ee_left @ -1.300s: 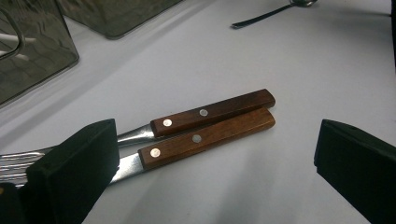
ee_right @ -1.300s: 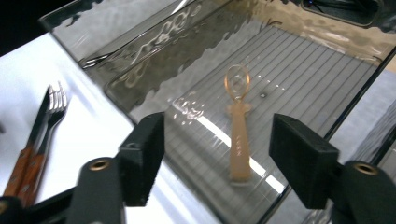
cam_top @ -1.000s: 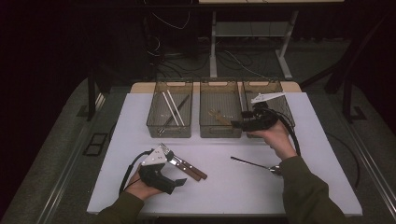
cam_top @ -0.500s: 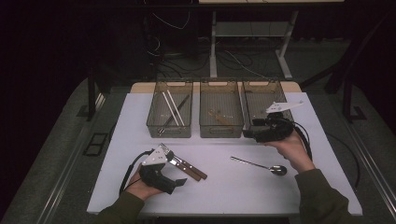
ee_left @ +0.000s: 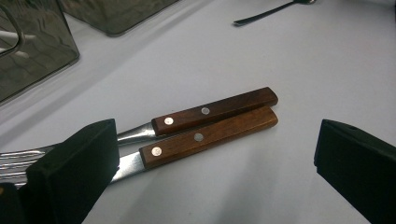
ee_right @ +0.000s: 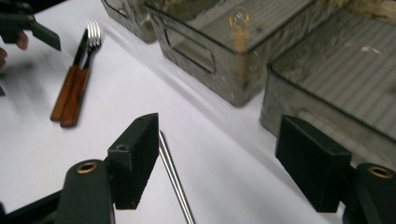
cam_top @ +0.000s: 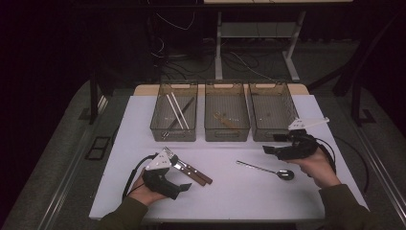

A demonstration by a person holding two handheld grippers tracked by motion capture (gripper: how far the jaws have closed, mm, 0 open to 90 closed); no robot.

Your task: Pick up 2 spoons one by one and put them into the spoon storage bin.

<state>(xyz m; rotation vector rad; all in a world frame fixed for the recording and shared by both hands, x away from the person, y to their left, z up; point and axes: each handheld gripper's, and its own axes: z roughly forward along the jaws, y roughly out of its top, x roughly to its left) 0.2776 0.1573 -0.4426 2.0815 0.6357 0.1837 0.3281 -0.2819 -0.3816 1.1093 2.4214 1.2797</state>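
Observation:
A fork and a knife with brown wooden handles [cam_top: 191,171] [ee_left: 210,123] [ee_right: 70,93] lie side by side on the white table [cam_top: 230,196]. My left gripper [cam_top: 181,186] [ee_left: 215,154] rests just in front of them, open, with its jaws standing wide on either side of the handles and not touching them. A metal spoon [cam_top: 268,169] [ee_right: 173,179] lies at the right. My right gripper [cam_top: 269,150] [ee_right: 217,158] hovers over the spoon's handle. It is open, its jaws have just been closing slightly, and nothing is pressed between them.
Three clear bins stand in a row at the back. The left bin [cam_top: 173,134] holds white and dark sticks, the middle bin [cam_top: 226,134] holds a small wooden piece, and the right bin [cam_top: 268,136] [ee_right: 327,79] looks bare.
My right gripper has moved from above the right bin towards the near right, down to the spoon. The left hand has stayed put.

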